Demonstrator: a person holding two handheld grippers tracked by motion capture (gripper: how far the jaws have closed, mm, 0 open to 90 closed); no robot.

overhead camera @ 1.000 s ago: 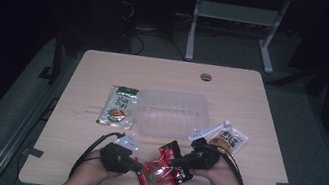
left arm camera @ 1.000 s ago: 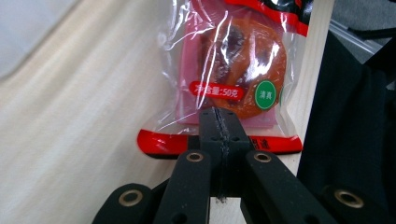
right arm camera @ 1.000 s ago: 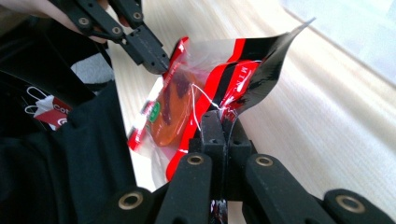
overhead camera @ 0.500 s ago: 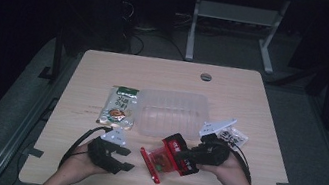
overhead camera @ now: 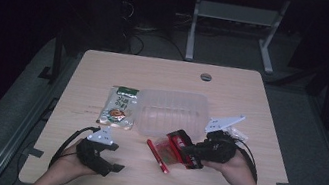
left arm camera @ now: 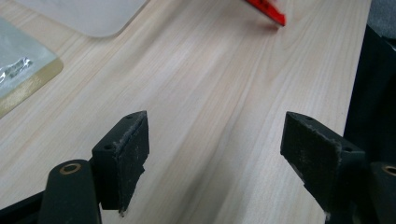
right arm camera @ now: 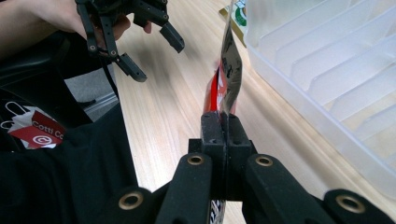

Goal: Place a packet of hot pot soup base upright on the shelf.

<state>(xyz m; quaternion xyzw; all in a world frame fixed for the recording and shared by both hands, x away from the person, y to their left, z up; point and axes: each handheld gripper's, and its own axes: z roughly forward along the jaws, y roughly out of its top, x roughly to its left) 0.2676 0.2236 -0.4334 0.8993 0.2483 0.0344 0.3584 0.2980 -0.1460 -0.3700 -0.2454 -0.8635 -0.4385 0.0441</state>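
A red snack packet (overhead camera: 168,152) hangs just above the table's front middle, and my right gripper (overhead camera: 191,156) is shut on its right edge. In the right gripper view the packet (right arm camera: 225,70) stands on edge above the closed jaws (right arm camera: 226,122). My left gripper (overhead camera: 114,158) sits off to the left, near the front edge, apart from the packet. Its jaws have just been opening and stand wide (left arm camera: 215,144) with only bare tabletop between them. A corner of the red packet (left arm camera: 269,10) shows far ahead of it. From the right gripper view the left gripper (right arm camera: 154,53) appears open.
A clear ribbed plastic tray (overhead camera: 171,113) stands mid-table, just behind the red packet. A green and white snack packet (overhead camera: 120,108) lies flat to the tray's left. Another small packet (overhead camera: 238,133) lies behind my right hand. The table's front edge is close to both hands.
My left gripper has let go of the red packet, opened, and drawn away to the left. My right gripper has lifted the packet slightly, still shut on it.
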